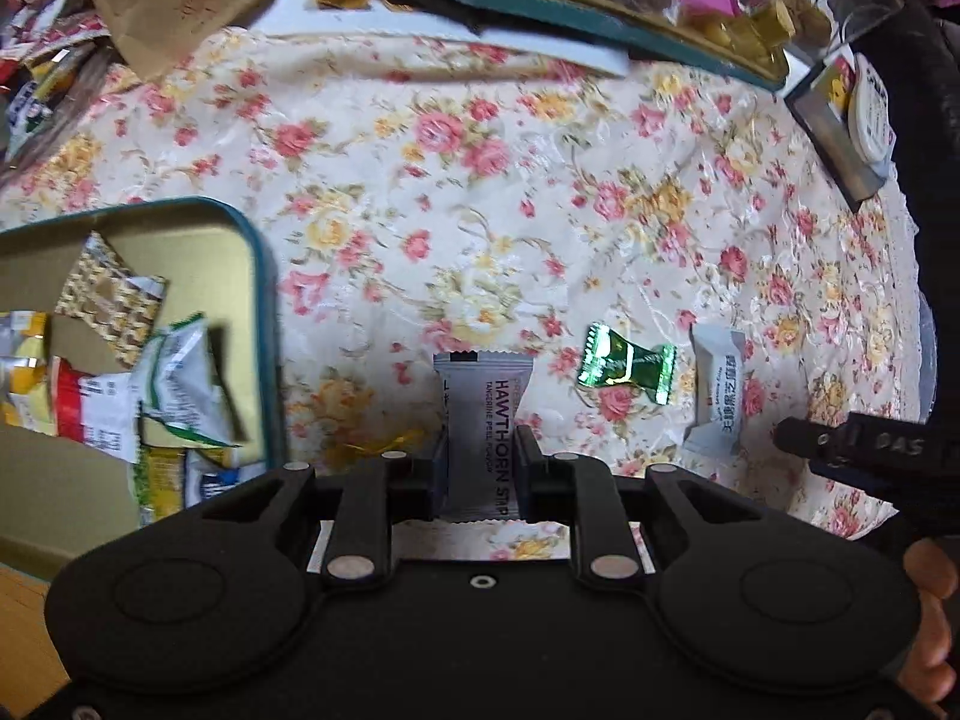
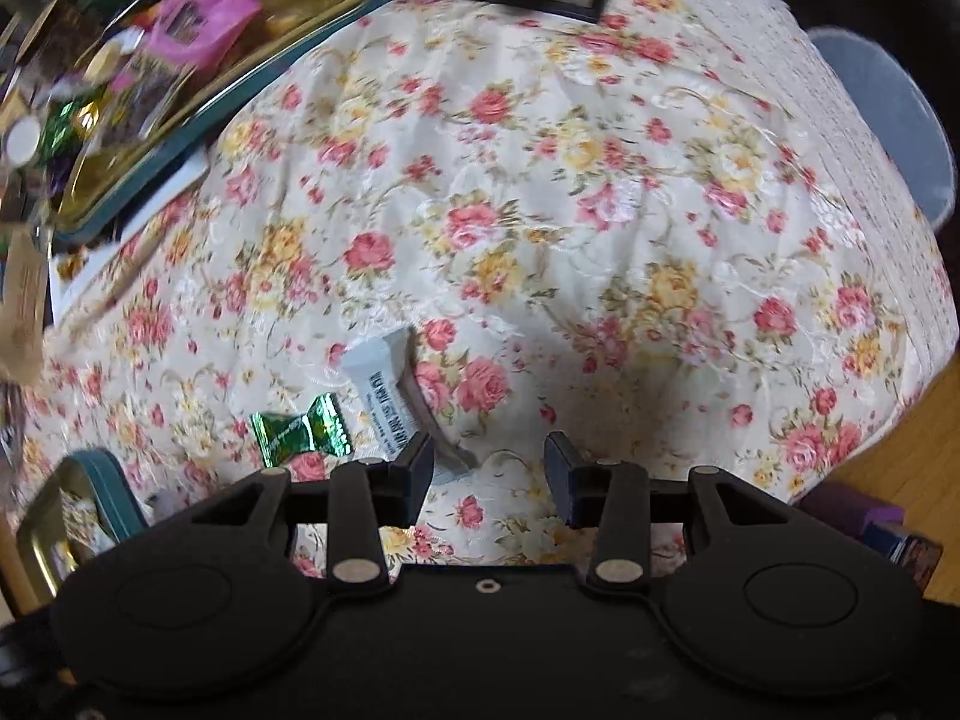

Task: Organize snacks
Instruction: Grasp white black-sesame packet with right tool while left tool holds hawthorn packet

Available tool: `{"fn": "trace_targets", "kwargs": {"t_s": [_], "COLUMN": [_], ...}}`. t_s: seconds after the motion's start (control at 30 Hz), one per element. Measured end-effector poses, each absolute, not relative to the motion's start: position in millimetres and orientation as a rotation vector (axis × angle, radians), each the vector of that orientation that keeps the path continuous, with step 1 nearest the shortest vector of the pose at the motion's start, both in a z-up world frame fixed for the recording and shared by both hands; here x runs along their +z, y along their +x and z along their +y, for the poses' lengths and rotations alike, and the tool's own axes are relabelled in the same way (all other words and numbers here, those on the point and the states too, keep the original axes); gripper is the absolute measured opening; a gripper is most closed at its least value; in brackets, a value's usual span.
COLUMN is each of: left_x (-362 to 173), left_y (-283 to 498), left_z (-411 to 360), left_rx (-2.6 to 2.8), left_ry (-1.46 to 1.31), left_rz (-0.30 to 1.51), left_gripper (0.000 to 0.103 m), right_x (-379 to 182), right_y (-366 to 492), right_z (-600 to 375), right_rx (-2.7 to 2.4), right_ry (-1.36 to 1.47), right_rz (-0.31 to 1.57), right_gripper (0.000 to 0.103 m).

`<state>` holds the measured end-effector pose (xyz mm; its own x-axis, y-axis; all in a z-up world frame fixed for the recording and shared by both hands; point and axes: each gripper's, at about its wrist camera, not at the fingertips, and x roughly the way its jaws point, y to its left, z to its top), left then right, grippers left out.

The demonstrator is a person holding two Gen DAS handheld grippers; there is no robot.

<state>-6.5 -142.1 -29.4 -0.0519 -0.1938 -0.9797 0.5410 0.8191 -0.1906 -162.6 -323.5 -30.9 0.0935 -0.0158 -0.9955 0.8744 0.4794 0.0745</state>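
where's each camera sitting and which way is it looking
Left wrist: on the left gripper, looking down at the floral cloth; its fingers clamp a grey hawthorn strip, a tin at left, the person's fingers at the right edge.
Right wrist: on the right gripper, looking down, jaws apart with nothing between them, a white packet just left.
Shared: the green candy, white packet, cloth and tin.
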Motion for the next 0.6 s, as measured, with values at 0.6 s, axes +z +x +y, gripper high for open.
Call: {"fn": "trace_targets", "kwargs": {"t_s": [0.6], "left_x": [-13], "left_y": [1], "left_z": [-103], "left_rx": [-0.556], "left_ry": [0.304], "left_rz": [1.486], "left_gripper": [0.029], "right_x": [-66], "right_y": [-134], "right_z": [-290], "right_rx": [-0.743], "right_ry": [0.715], "right_rz": [1.382], "right_gripper": [0.043]}}
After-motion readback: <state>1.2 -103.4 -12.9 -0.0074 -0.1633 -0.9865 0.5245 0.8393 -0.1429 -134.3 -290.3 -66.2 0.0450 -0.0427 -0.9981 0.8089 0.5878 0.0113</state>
